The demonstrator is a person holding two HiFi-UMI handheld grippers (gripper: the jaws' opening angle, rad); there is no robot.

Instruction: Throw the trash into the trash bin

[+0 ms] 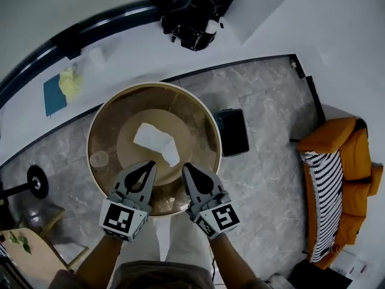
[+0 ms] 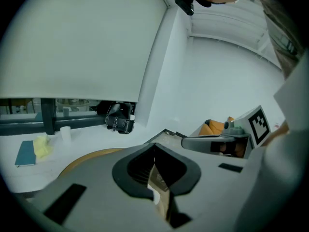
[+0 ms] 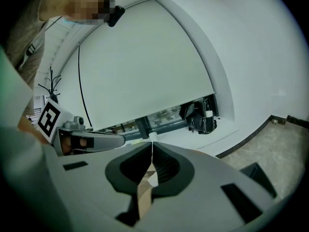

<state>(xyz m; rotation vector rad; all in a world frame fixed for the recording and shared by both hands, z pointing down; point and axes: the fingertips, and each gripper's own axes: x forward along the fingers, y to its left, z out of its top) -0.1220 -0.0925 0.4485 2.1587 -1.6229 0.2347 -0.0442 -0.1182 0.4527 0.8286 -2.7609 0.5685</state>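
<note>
The near rim of the trash bin (image 1: 153, 86) is disappearing under both tools, and the person's forearms are running off the bottom edge of the head view. A pale round spot on the bin's inner left wall is too faint to name.

The bin is round and wide, with a cream rim, a brownish, see-through-looking wall and a tan flat bottom. It is sitting on a grey marbled floor. A piece of crumpled white paper (image 1: 155, 142) is lying in it, on the bottom near the middle.

The left hand-held gripper (image 1: 151, 166) and the right hand-held gripper (image 1: 186, 167) are hovering side by side over the bin's near edge. Each has its grey jaws pressed together at the tips and is gripping nothing; only bin and paper are showing through the gaps.

Right of the bin, a flat black rectangle (image 1: 232, 132) is lying on the floor, with an orange armchair (image 1: 337, 179) further right. Beyond the bin, a black bag (image 1: 189, 21) is resting on a white counter (image 1: 120, 53).
</note>
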